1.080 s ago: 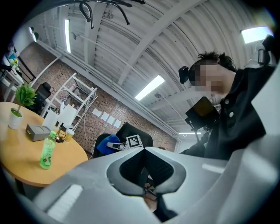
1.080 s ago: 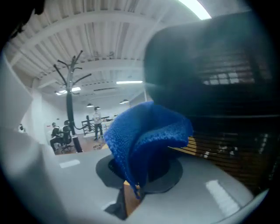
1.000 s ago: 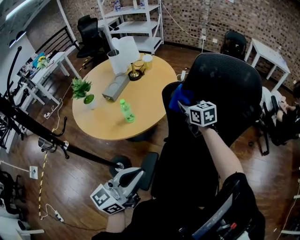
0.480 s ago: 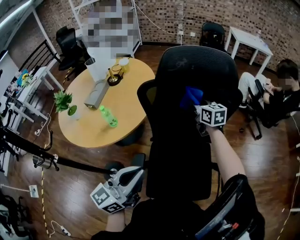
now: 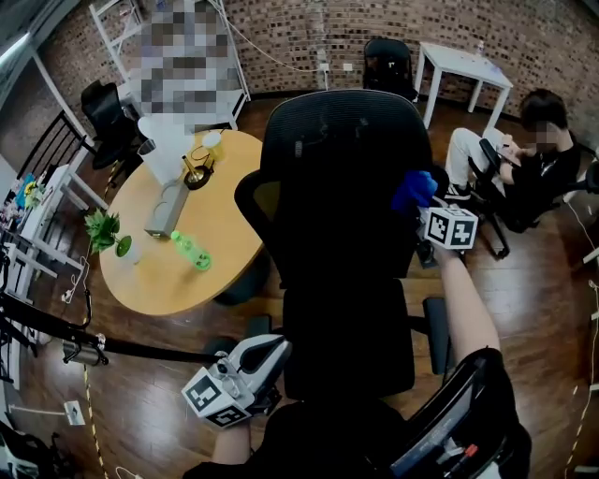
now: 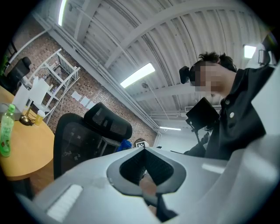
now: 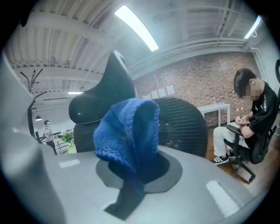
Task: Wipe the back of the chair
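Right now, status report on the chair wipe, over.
Right gripper shut on cloth, at right edge of chair back. Left gripper shut, empty, held low. Nothing seen in the way.

An office or shared workroom: a black mesh swivel chair (image 5: pixel 346 187) in the centre, a round wooden desk (image 5: pixel 159 276) at nine o'clock, a small white table (image 5: pixel 465 64) at one, a seated person (image 5: pixel 535 164) at two, brick walls (image 5: pixel 309 28), plank floor (image 5: pixel 529 281), strip lights (image 6: pixel 137 75) overhead.
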Demonstrator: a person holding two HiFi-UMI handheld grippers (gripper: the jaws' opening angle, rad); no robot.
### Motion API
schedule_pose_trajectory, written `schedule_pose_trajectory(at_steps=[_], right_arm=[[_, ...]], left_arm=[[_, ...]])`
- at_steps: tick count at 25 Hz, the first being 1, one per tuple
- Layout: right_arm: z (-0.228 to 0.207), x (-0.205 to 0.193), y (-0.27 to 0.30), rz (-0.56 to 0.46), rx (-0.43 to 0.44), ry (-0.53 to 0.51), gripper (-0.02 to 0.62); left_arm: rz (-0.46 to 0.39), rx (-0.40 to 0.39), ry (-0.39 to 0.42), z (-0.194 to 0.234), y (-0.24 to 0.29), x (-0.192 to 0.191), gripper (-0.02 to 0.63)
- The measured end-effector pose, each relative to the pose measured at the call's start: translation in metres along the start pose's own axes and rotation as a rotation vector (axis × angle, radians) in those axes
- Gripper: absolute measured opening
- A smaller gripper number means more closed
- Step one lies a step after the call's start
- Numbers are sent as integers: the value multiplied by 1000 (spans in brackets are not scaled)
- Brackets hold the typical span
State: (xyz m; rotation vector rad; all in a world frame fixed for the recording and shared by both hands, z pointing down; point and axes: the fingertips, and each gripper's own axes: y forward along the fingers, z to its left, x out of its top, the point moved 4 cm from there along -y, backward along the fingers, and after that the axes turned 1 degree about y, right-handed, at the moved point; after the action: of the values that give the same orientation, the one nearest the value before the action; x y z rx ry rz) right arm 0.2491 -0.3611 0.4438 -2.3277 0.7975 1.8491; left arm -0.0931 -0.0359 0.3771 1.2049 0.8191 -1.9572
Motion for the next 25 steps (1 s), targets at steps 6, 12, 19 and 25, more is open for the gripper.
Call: schedule_pose_trajectory(at_steps=[6,12,19,25], right_arm=[[-53,3,-37,-29,-142,19,55],[-100,-4,-88,2,-407,3,55],[-70,-30,-78,93,-436,-157,55],[-13,-65,-14,201,-329,-298,55]], left_arm=[[18,-28,-11,-2,12,-8,6],[28,-74,-29,-1,21,-12,6],[21,-102,-34,-1,20,-8,6],[10,-33,-27,7,-6,-5,6]])
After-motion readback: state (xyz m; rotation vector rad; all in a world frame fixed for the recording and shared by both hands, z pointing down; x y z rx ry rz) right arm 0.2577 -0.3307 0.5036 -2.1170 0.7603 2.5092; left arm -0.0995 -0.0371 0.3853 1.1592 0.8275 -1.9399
